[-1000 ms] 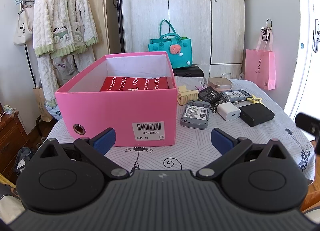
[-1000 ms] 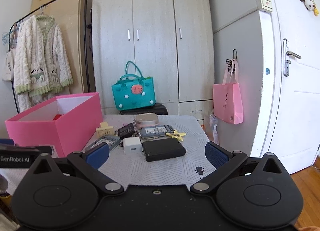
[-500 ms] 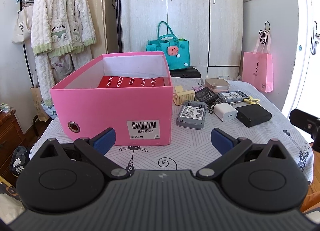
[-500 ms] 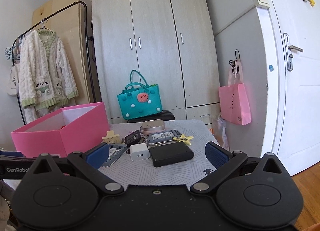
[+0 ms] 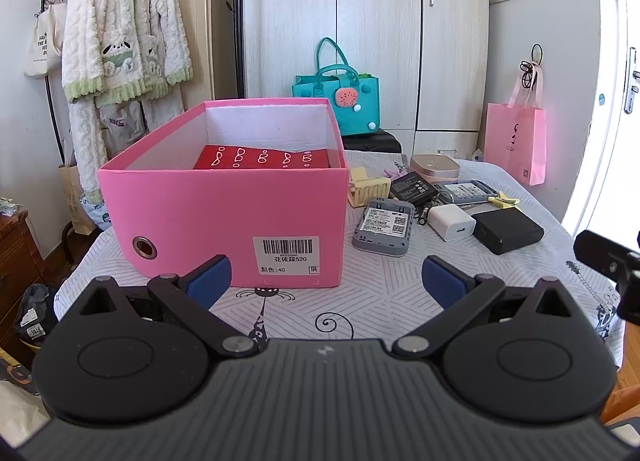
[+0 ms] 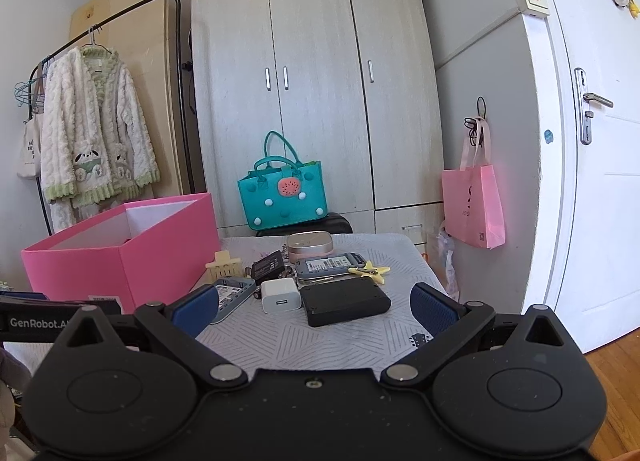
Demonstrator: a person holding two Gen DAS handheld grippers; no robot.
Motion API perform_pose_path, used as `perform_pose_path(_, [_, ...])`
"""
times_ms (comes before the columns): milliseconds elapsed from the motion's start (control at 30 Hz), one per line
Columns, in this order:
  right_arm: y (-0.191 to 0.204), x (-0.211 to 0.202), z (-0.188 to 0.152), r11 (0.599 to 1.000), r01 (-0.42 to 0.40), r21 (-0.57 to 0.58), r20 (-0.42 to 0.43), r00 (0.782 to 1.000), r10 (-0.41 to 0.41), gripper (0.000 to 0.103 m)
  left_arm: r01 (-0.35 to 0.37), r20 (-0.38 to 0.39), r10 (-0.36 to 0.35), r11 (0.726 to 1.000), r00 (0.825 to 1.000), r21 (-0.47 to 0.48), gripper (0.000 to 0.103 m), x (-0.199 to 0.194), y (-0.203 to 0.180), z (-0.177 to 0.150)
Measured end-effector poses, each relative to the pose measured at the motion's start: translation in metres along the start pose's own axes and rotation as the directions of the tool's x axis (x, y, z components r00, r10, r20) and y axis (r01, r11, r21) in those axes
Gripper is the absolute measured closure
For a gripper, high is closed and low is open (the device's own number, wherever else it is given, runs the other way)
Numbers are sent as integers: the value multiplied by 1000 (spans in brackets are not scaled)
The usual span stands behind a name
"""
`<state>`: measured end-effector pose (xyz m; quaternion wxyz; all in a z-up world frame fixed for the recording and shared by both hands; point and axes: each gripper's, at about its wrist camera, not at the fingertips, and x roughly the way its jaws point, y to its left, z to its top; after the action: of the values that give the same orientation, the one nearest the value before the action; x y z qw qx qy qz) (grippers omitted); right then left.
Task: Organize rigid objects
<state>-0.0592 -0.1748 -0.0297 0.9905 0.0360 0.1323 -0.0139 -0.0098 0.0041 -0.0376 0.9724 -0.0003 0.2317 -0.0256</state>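
Compared with one second earlier, the right wrist view has tilted upward. The patterned tablecloth (image 5: 384, 285) carries the pink box (image 5: 224, 213) at centre left and small devices, including a black power bank (image 6: 344, 300), at centre right. Left gripper (image 5: 326, 275) and right gripper (image 6: 314, 307): both wide, empty, touching nothing.
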Motion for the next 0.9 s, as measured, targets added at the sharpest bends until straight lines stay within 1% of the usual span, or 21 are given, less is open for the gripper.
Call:
perform_pose_path(733, [5,4,-2,999,1,-33,-17,1000,-1,0,1,2,-1,1000,1000,1,0,0,1,0])
perform_pose_path(900, [4,5,-3,999,7,-35,-4,1000,-7,0,1,0,-1,1000,1000,5,0,0,1,1])
